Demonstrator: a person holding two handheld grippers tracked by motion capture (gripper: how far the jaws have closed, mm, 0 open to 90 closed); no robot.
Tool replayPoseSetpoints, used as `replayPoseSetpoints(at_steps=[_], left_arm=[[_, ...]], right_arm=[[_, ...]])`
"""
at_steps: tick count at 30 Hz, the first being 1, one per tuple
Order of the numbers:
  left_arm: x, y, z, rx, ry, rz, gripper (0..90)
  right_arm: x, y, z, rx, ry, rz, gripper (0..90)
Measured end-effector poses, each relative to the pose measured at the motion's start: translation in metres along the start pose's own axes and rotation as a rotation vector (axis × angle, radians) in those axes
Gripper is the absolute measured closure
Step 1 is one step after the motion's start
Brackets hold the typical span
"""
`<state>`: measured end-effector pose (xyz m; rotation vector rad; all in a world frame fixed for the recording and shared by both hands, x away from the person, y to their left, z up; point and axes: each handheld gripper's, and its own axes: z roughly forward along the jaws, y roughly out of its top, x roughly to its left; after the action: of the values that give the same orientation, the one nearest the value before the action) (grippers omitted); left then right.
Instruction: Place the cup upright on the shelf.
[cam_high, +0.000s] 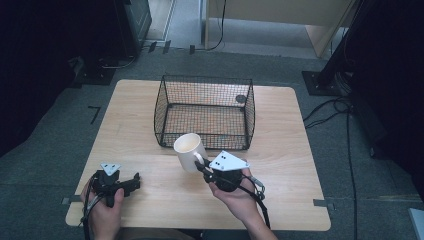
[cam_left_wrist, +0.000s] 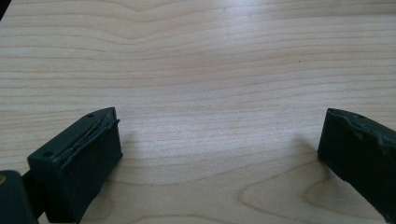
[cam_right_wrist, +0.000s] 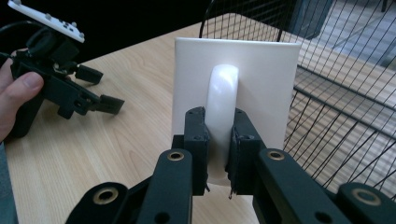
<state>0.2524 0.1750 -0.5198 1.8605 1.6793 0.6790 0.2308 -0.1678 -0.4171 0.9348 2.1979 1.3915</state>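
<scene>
Your right gripper (cam_high: 202, 166) clamps the mug (cam_high: 189, 151) by its handle (cam_right_wrist: 221, 112), so the mug hangs upright off the table (cam_high: 280, 150), just before the basket (cam_high: 205, 112). Its near rim stands close ahead; the top is open. Your left gripper (cam_high: 131, 183) rests spread and empty, well apart.
</scene>
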Motion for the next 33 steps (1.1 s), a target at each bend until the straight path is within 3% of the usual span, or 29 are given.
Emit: replayPoseSetpoints(at_steps=[15, 33], left_arm=[[0.0, 0.0, 0.0, 0.0, 0.001, 0.002, 0.0], [0.0, 0.0, 0.0, 0.001, 0.0, 0.0, 0.0]], right_arm=[[-0.01, 0.032, -0.01, -0.038, -0.005, -0.026, 80.8], [-0.048, 0.061, -0.016, -0.086, -0.09, -0.008, 80.8]])
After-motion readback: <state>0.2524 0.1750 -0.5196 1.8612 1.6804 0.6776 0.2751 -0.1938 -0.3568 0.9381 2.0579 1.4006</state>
